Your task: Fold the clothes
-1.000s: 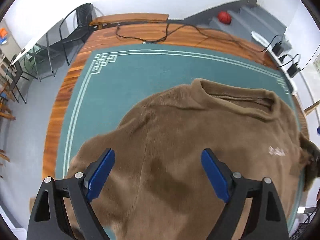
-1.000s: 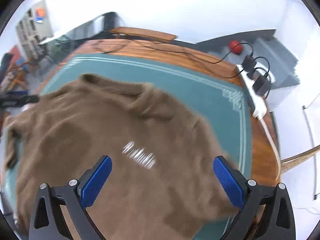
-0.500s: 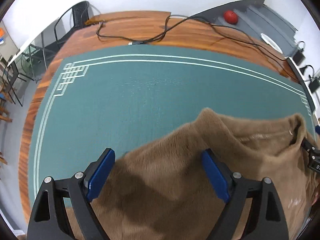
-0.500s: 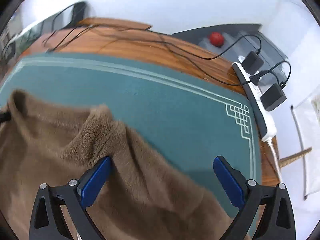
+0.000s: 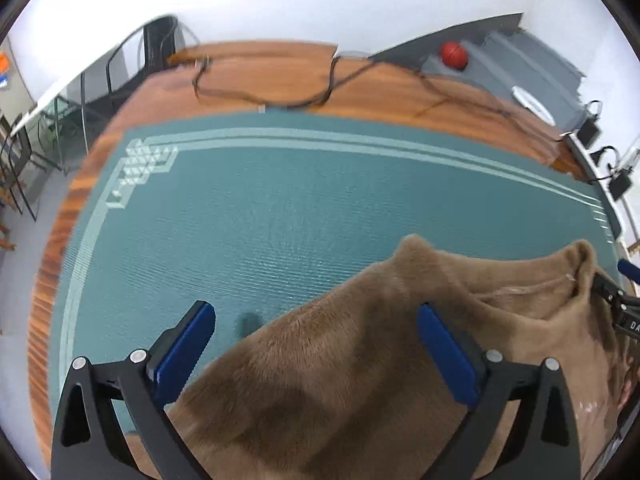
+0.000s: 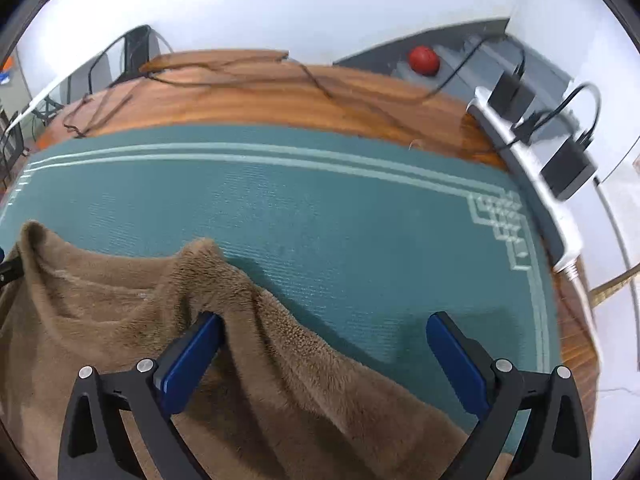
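Observation:
A fuzzy brown sweater (image 5: 360, 360) lies on a green mat (image 5: 280, 208), collar toward the far side. My left gripper (image 5: 316, 344) is open, low over the sweater's left shoulder edge, its blue pads (image 5: 182, 350) on either side of the cloth. My right gripper (image 6: 324, 356) is open over the sweater's right shoulder (image 6: 280, 360), its left pad against the fabric near the collar. The right gripper's tip shows at the right edge of the left wrist view (image 5: 624, 312).
The mat (image 6: 360, 220) lies on a wooden table (image 6: 260, 96) with black cables (image 5: 280, 96) at the far side. A white power strip (image 6: 532, 168) with black adapters runs along the right edge. Chairs (image 5: 132, 68) stand far left; a red ball (image 6: 423, 60) lies behind.
Both grippers have moved forward and down over the sweater, from above its chest to its shoulders by the collar. Both stayed open.

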Motion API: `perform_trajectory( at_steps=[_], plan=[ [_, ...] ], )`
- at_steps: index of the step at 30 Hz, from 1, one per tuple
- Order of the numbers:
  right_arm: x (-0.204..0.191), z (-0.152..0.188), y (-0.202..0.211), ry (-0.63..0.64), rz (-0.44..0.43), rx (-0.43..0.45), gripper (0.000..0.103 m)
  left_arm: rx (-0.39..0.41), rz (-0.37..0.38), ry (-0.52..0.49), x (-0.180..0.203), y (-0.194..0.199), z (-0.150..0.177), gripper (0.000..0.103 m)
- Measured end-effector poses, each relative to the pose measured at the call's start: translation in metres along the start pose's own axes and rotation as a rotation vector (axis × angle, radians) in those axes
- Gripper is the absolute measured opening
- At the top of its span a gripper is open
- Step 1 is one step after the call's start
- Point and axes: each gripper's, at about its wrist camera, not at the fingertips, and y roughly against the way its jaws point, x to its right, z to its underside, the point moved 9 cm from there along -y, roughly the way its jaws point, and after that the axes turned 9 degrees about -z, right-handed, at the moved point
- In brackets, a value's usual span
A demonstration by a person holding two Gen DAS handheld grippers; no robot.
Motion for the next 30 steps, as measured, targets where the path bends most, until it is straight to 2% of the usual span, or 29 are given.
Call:
perform_trajectory(
  at_steps=[3, 5, 7, 11, 12, 14, 17, 22, 24, 27, 30],
  plan=[
    [-0.011, 0.004, 0.028, -0.004, -0.03, 0.054, 0.103, 0.037, 0.027, -0.036, 0.007, 0.026, 0.006, 0.102],
    [-0.024, 0.012, 0.038, 0.003, -0.065, 0.06, 0.103, 0.038, 0.046, -0.062, 0.015, 0.036, 0.015, 0.102],
    [-0.039, 0.024, 0.034, -0.006, -0.121, 0.032, 0.103, 0.007, 0.069, -0.087, 0.028, 0.033, 0.027, 0.102],
    [-0.061, 0.048, 0.006, -0.069, -0.224, -0.075, 0.103, -0.064, 0.028, -0.124, 0.044, 0.006, 0.047, 0.102],
    [-0.064, 0.054, -0.004, -0.07, -0.218, -0.11, 0.103, -0.084, 0.003, -0.132, 0.046, -0.003, 0.053, 0.102],
    [-0.068, 0.056, -0.011, 0.006, -0.146, -0.105, 0.103, -0.061, 0.006, -0.119, 0.048, -0.005, 0.052, 0.103],
    [-0.064, 0.057, -0.006, -0.013, -0.158, -0.109, 0.103, -0.077, 0.016, -0.095, 0.045, 0.004, 0.051, 0.103],
    [-0.055, 0.088, 0.052, -0.044, -0.207, -0.044, 0.103, -0.055, 0.058, -0.117, 0.044, 0.046, 0.07, 0.103],
    [-0.051, 0.117, 0.075, -0.053, -0.222, -0.042, 0.103, -0.055, 0.078, -0.138, 0.045, 0.063, 0.088, 0.103],
    [-0.042, 0.161, 0.102, -0.105, -0.235, -0.048, 0.103, -0.084, 0.098, -0.171, 0.047, 0.081, 0.132, 0.103],
    [-0.041, 0.209, 0.122, -0.19, -0.276, -0.07, 0.103, -0.107, 0.064, -0.179, 0.04, 0.088, 0.174, 0.103]
  ],
)
